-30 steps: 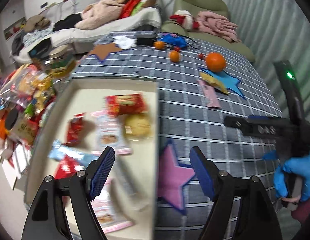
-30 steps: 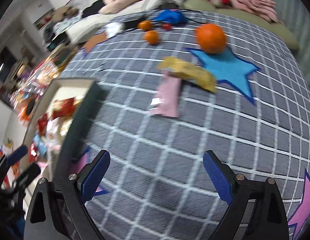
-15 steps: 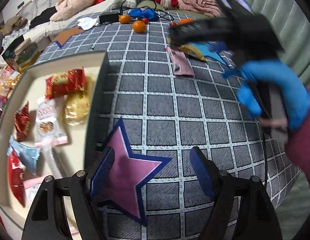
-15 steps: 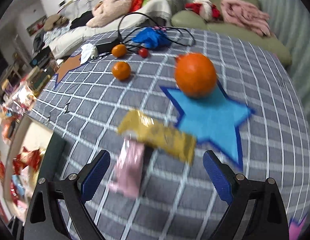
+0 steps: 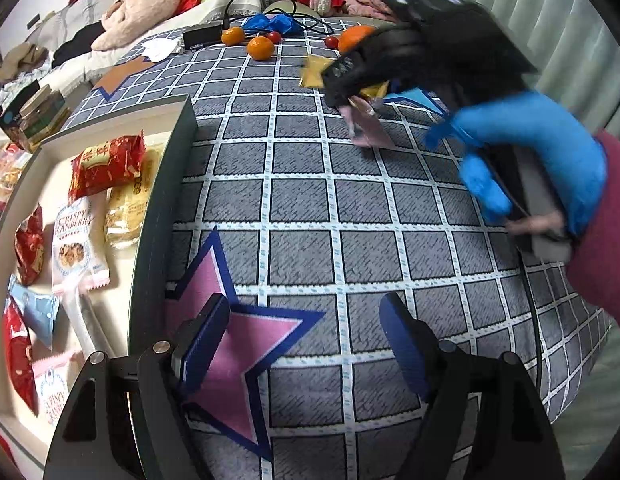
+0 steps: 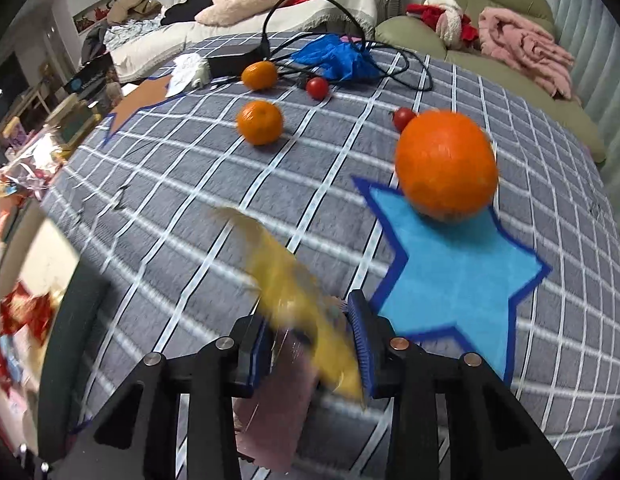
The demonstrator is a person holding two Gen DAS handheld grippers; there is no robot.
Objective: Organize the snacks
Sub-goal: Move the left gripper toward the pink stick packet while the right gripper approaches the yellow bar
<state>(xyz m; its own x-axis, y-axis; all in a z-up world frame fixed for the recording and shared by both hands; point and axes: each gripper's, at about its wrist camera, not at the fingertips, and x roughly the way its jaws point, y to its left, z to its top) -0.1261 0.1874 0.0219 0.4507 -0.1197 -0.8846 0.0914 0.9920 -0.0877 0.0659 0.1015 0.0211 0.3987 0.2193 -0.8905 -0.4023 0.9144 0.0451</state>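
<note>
— what's the right gripper [image 6: 313,344] got?
— jaws nearly closed on a blurred yellow snack packet [image 6: 298,292], just beside the blue felt star [image 6: 453,276]; a pink packet [image 6: 278,408] lies half hidden under it.
— and the left gripper [image 5: 306,344]?
— wide apart, holding nothing, over the pink star [image 5: 246,344]. the tray [image 5: 162,216] of crinkly snack bags is cut off at the edge.
</note>
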